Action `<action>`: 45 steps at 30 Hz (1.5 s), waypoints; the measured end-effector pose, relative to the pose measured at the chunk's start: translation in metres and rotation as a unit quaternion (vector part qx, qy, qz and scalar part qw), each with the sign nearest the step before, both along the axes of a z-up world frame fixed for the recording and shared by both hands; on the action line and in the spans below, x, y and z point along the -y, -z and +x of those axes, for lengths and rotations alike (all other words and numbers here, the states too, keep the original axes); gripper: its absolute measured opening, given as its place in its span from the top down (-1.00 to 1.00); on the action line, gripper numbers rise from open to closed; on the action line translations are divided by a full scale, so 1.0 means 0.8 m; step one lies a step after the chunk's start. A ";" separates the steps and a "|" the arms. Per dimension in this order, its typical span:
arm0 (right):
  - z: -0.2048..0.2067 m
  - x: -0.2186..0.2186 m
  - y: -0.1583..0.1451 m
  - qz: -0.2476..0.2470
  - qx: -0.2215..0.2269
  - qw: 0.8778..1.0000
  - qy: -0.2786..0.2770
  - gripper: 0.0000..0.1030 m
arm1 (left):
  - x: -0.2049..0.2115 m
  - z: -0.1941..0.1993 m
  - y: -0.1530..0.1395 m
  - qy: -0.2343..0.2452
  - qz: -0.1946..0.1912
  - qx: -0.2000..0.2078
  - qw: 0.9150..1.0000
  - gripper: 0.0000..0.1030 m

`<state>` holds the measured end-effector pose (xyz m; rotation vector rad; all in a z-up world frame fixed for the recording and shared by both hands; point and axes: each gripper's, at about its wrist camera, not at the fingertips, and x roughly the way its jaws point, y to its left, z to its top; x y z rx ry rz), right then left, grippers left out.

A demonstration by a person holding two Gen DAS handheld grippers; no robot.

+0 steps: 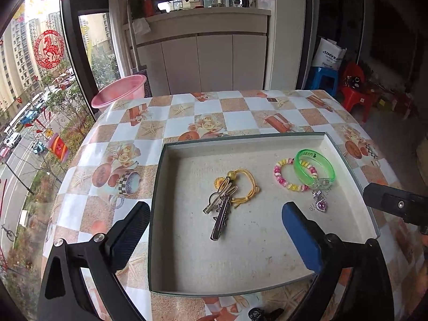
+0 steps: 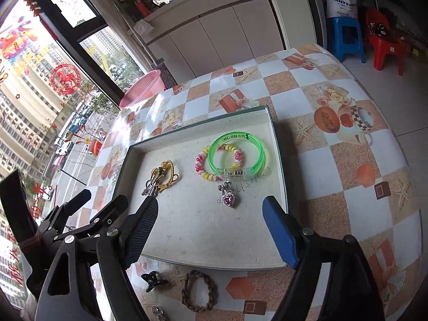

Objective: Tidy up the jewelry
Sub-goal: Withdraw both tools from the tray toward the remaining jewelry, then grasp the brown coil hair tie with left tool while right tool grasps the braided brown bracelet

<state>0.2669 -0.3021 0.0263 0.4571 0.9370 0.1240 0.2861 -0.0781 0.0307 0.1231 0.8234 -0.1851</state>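
Both tongs apart, empty: left tongs [image 1: 216,230], right tongs [image 2: 211,227] above tray [image 1: 240,290]; green bangle [image 1: 315,169] at 1 o'clock.

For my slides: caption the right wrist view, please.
Open hand-held gripper above tray holding bracelets, clips and heart pendant.

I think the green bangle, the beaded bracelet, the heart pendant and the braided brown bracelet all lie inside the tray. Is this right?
Not quite. The braided brown bracelet lies outside the tray, on the tablecloth before its near edge, as the right wrist view shows. The green bangle, beaded bracelet and heart pendant do lie inside.
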 end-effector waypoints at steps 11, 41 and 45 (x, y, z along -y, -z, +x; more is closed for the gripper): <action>-0.054 0.002 -0.022 0.017 0.026 0.999 0.012 -0.99 | -0.036 -0.075 -0.016 0.021 -0.010 -0.005 1.000 -1.00; -0.170 -0.058 0.048 -0.092 -0.057 0.993 -0.042 -0.99 | -0.061 -0.261 0.065 0.062 -0.033 -0.062 0.996 -1.00; -0.159 -0.066 0.055 -0.100 -0.060 0.992 -0.046 -0.99 | -0.050 -0.259 0.069 0.064 -0.031 -0.064 0.995 -1.00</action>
